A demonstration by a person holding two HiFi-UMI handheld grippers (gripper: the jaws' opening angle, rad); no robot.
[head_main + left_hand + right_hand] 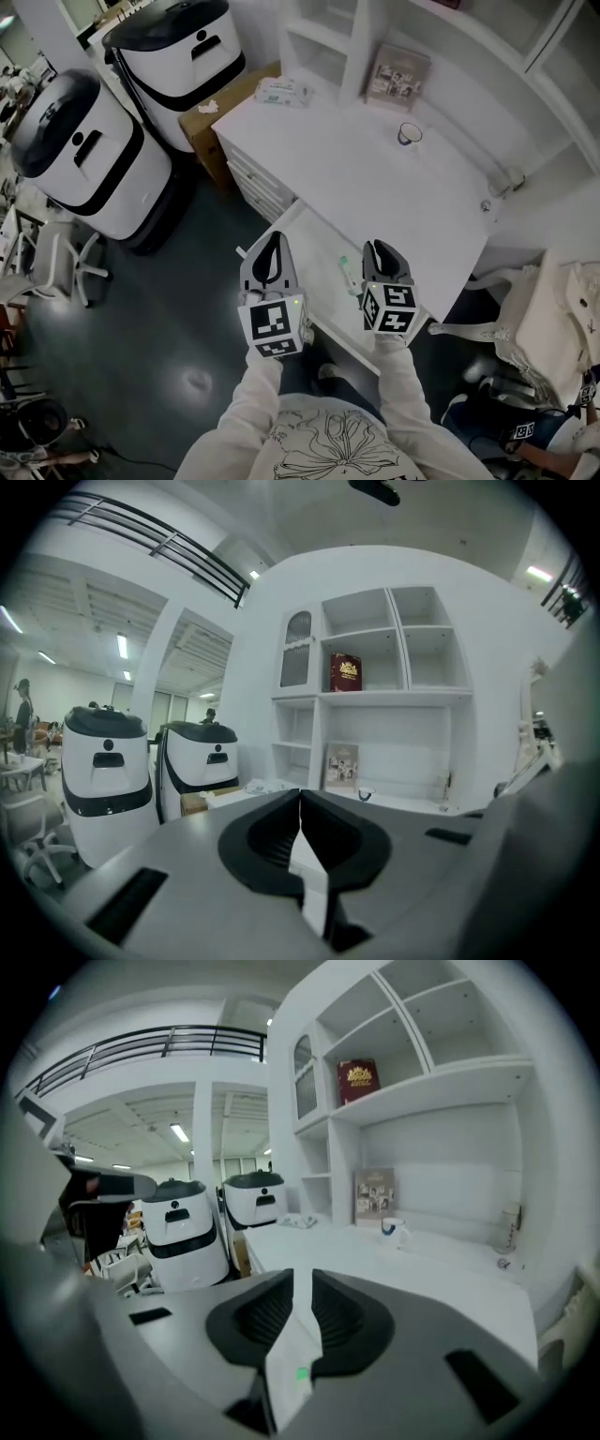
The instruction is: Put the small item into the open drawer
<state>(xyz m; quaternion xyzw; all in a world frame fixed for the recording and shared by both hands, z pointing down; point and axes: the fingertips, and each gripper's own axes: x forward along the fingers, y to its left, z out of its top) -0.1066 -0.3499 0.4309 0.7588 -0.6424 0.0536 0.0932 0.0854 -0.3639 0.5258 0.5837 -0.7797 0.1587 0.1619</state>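
The white desk [375,178] has its drawer [314,246] pulled open toward me. Inside the drawer lies a small pale tube-like item [348,273], just left of my right gripper [375,247]. That gripper hovers over the drawer's right part; in the right gripper view [302,1281] its jaws stand a narrow gap apart with nothing held between them. My left gripper [275,237] hovers at the drawer's left edge. In the left gripper view [300,797] its jaw tips touch each other and hold nothing.
On the desk stand a mug [410,134], a leaning book [397,77] and a tissue pack [283,91]. Two white round-topped machines [89,155] and a cardboard box [208,127] stand to the left. A white chair [525,323] is at the right.
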